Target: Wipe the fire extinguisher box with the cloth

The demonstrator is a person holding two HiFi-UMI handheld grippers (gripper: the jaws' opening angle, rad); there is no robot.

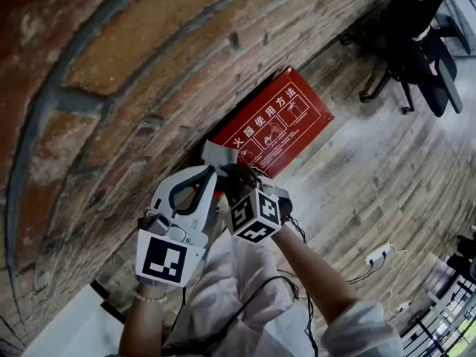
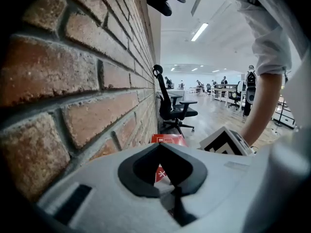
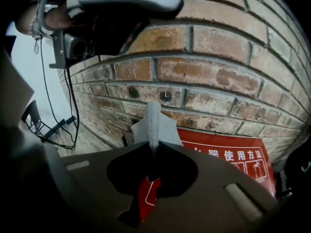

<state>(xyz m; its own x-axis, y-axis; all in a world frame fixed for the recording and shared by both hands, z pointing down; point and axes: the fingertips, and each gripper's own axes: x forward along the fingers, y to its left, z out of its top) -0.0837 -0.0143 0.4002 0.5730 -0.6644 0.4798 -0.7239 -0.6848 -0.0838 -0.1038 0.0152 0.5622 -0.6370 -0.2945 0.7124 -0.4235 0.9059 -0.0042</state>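
Note:
The red fire extinguisher box (image 1: 279,121) with white print lies on the floor against the brick wall (image 1: 111,88). My right gripper (image 1: 232,171) is shut on a grey cloth (image 1: 217,155) at the box's near end. In the right gripper view the cloth (image 3: 154,125) stands up from the closed jaws of the right gripper (image 3: 153,152), with the box (image 3: 228,154) behind and to the right. My left gripper (image 1: 210,172) is beside it on the wall side, jaws together with nothing seen between them. In the left gripper view the left gripper (image 2: 174,193) points along the wall toward the box (image 2: 167,140).
A black office chair (image 1: 420,47) stands on the wooden floor beyond the box, close to the wall. A white power strip (image 1: 375,255) with its cable lies on the floor at the right. A white surface (image 1: 67,322) sits at the lower left by the wall.

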